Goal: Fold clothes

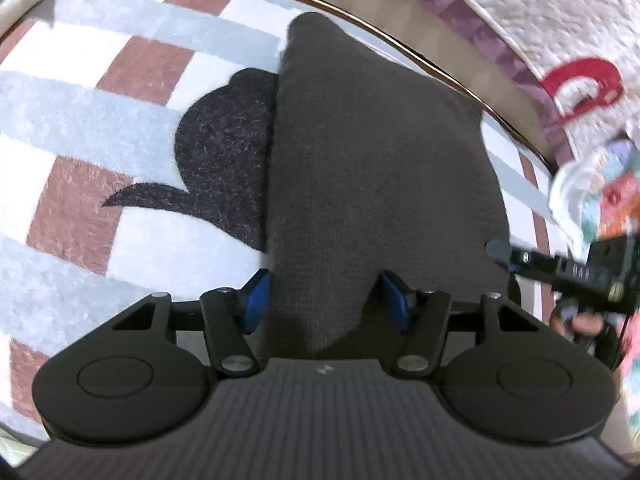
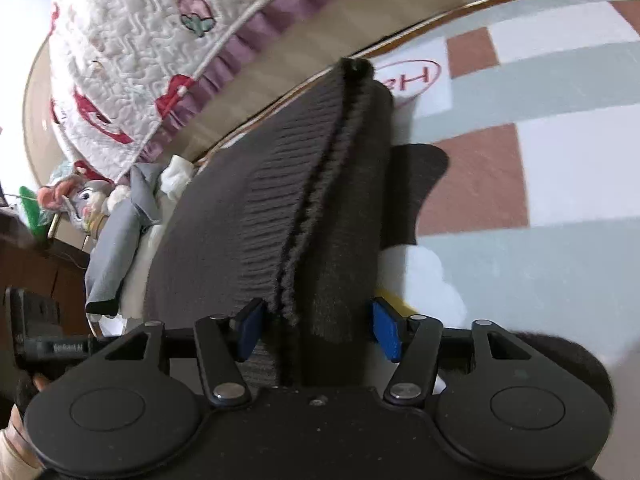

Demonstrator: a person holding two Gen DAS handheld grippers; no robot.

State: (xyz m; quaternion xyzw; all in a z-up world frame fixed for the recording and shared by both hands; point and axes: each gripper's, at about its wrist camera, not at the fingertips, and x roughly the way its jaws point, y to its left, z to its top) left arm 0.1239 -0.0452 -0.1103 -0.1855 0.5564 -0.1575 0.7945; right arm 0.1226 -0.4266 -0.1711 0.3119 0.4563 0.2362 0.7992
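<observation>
left wrist view: the dark knit garment is seen lying folded on the checked blanket, near the blanket's far edge where the quilted bedspread begins. the left gripper is held low over the garment's near end, pads apart, with a strip of the knit running between them but not visibly pinched, so it looks like the cloth is straddled rather than gripped, probably to line up a fold. the right gripper is caught at the right edge, tip at the garment's side.

right wrist view: the right gripper is also spread, pads standing clear on both sides of the garment. the ribbed hem edges are stacked together down the middle, so a fold seems to have been laid already. a stuffed toy is parked off the blanket's left edge, out of the way. the left gripper is only partly seen at the lower left, so its state can't be told here.
</observation>
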